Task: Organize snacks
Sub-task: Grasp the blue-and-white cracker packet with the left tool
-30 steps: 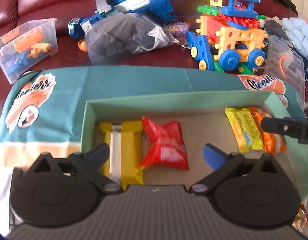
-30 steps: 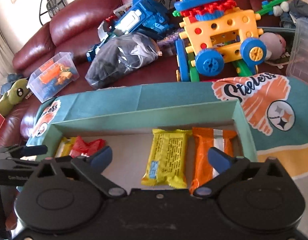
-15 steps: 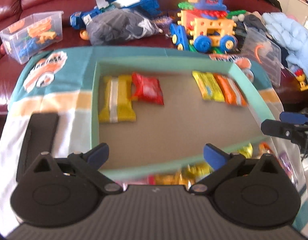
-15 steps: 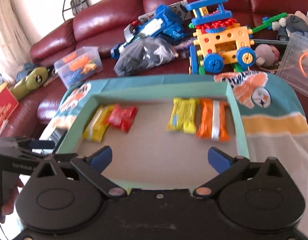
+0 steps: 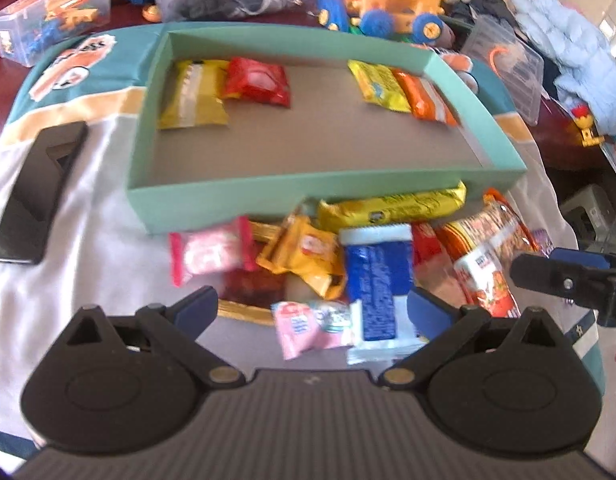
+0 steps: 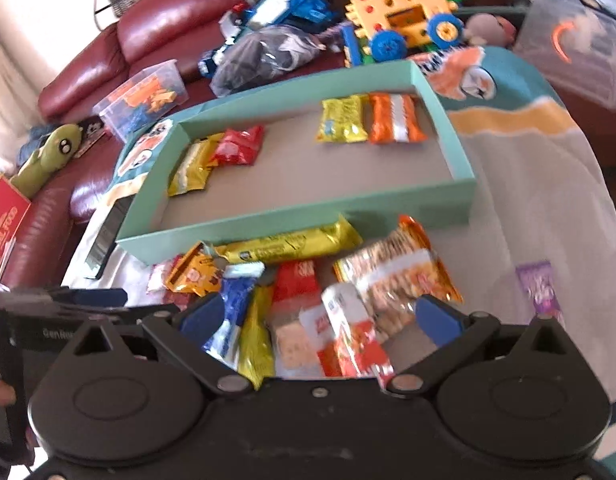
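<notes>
You are working with a teal tray [image 5: 335, 186] that sits across the middle of the left wrist frame on a team-logo cloth [image 5: 88, 148] covering the tabletop, and it is only partly filled. At the tray's upper left a yellow wafer pack [image 5: 192, 98] is lying just beside a red pouch [image 5: 258, 82]; at its upper right a yellow bar [image 5: 377, 84] is lying against an orange bar [image 5: 425, 98]. The whole brown floor of the tray between and below those pairs is bare, so I judge four snacks sorted and most of the job left.

Below the tray's near wall the loose pile is waiting: from the left, a pink candy pack [image 5: 210, 254], a crumpled orange-yellow wrapper [image 5: 304, 258], a long gold bar [image 5: 391, 206] lying along the wall, a blue-and-white cookie pack [image 5: 373, 280], and at the right a large cracker bag [image 5: 495, 252]. In the right wrist view a small purple packet [image 6: 541, 288] is lying apart at the right.

Your left tongs [image 5: 311, 308] are hovering wide apart over the pile, gripping nothing, with the blue cookie pack nearest between the tips. Your right tongs [image 6: 319, 318] are likewise spread and empty above the red and cracker packs. A black phone [image 5: 40, 192] is lying at the far left, beside the tray.
</notes>
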{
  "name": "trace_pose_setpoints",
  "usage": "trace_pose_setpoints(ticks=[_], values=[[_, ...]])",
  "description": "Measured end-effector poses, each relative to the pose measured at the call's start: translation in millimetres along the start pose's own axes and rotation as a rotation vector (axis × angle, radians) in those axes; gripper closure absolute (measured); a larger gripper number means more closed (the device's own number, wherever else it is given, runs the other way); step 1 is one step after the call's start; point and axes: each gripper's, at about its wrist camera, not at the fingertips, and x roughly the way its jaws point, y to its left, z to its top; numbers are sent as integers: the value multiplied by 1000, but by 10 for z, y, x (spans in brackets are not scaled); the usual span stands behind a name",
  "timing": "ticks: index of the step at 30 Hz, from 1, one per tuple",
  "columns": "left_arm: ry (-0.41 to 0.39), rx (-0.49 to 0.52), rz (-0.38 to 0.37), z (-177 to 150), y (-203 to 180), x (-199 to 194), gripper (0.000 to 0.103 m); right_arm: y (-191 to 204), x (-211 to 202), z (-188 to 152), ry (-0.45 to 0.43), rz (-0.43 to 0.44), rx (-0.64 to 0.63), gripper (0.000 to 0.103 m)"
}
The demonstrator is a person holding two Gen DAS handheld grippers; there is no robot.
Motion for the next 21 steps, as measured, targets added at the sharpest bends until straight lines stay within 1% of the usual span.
trace_pose_setpoints(ticks=[2, 4, 6, 7, 9, 10, 11, 12, 13, 14, 15, 16, 19, 20, 21], values=[[7, 5, -9, 3, -72, 66, 2, -44, -7, -51, -2, 0, 20, 10], [15, 5, -24, 23, -131, 127, 11, -77, 8, -80, -2, 3, 34, 14], [18, 17, -36, 46, -202, 178, 27, -93, 10, -99, -8, 3, 36, 17], [22, 24, -40, 54, -230, 205, 30, -84, 23, -107, -11, 3, 35, 20], [35, 32, -58, 59, -270, 255, 46, -82, 56, -108, -8, 7, 34, 24], [44, 37, -71, 57, -294, 284, 49, -85, 61, -113, -7, 10, 35, 28], [52, 43, -81, 49, -314, 311, 53, -88, 67, -117, -9, 13, 36, 34], [54, 55, -84, 35, -343, 334, 55, -87, 76, -121, -10, 16, 36, 37], [49, 70, -88, 15, -370, 346, 63, -80, 89, -121, -9, 18, 34, 44], [36, 77, -84, -2, -384, 337, 65, -72, 106, -125, -6, 22, 32, 53], [19, 84, -78, -18, -385, 311, 67, -59, 119, -131, -3, 25, 30, 59], [11, 85, -73, -26, -368, 279, 67, -43, 134, -137, 0, 26, 26, 66], [-3, 66, -79, -59, -221, 134, 68, 16, 167, -150, 6, 30, 5, 68], [-6, 56, -83, -80, -153, 78, 70, 40, 182, -148, 13, 35, -1, 68], [-9, 49, -87, -101, -87, 30, 79, 60, 188, -140, 18, 43, -5, 68]])
